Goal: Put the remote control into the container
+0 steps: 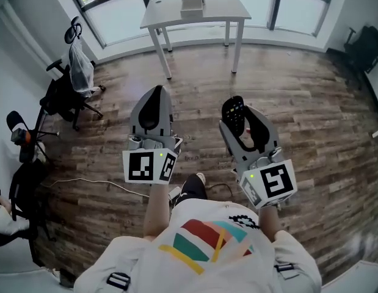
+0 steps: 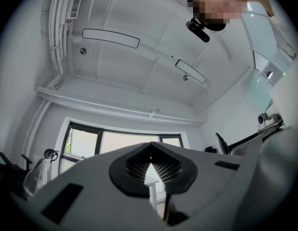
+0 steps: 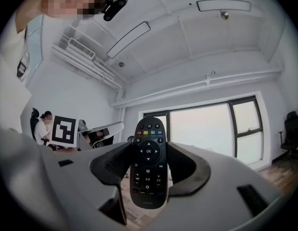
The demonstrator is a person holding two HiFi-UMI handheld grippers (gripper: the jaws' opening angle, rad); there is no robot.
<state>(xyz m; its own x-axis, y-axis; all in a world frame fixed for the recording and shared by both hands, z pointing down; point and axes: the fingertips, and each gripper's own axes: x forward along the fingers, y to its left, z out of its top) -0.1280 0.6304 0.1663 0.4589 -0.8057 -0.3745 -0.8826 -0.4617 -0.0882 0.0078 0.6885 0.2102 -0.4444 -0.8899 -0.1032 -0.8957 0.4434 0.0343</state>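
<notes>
My right gripper is shut on a black remote control and points it up and forward. In the right gripper view the remote control stands upright between the two pads, buttons facing the camera, and the right gripper clamps its sides. My left gripper is held beside it at the same height, jaws together with nothing in them. In its own view the left gripper points at the windows. A pale box-like container sits on a white table across the room by the window.
A wooden floor lies between me and the table. Office chairs stand at the left, one with a white bag on it. A white cable trails on the floor. A black chair sits at the far right.
</notes>
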